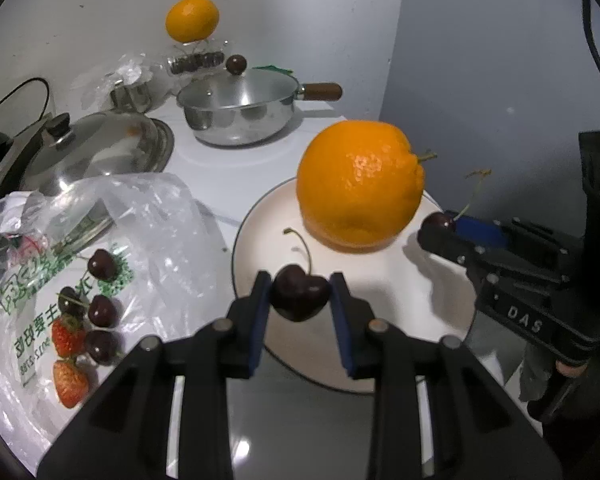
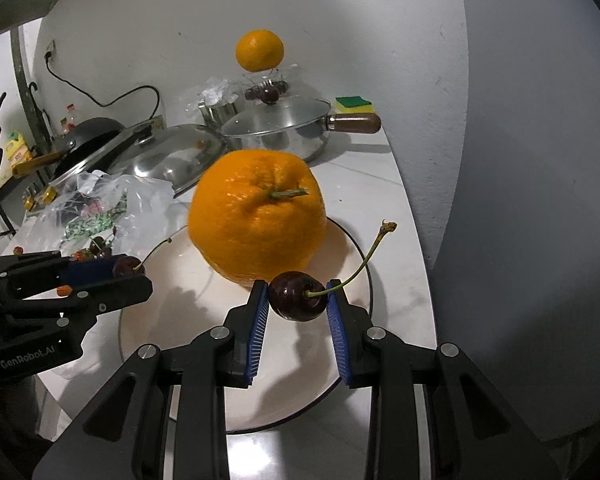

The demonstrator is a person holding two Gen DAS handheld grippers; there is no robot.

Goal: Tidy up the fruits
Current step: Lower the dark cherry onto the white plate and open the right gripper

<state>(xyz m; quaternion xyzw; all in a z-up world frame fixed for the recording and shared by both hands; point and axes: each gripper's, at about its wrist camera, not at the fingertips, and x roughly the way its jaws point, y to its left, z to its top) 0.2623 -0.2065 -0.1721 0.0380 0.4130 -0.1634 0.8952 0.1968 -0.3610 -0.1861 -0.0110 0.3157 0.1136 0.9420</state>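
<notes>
A large orange (image 1: 358,186) sits on a cream plate (image 1: 400,300); it also shows in the right wrist view (image 2: 258,216) on the plate (image 2: 180,344). My left gripper (image 1: 300,296) is shut on a dark cherry (image 1: 300,294) just above the plate's near side. My right gripper (image 2: 298,298) is shut on another dark cherry (image 2: 294,298) with a long stem, above the plate next to the orange. The right gripper (image 1: 436,226) shows in the left wrist view at the plate's right edge. Several cherries (image 1: 102,264) and two strawberries (image 1: 66,336) lie on a plastic bag (image 1: 140,220) to the left.
A steel pan with lid and wooden handle (image 1: 240,108) stands behind the plate. A domed steel lid (image 1: 100,148) lies at the left. A second orange (image 1: 192,18) sits on a clear container at the back. A sponge (image 2: 354,104) lies behind the pan. The counter edge runs close on the right.
</notes>
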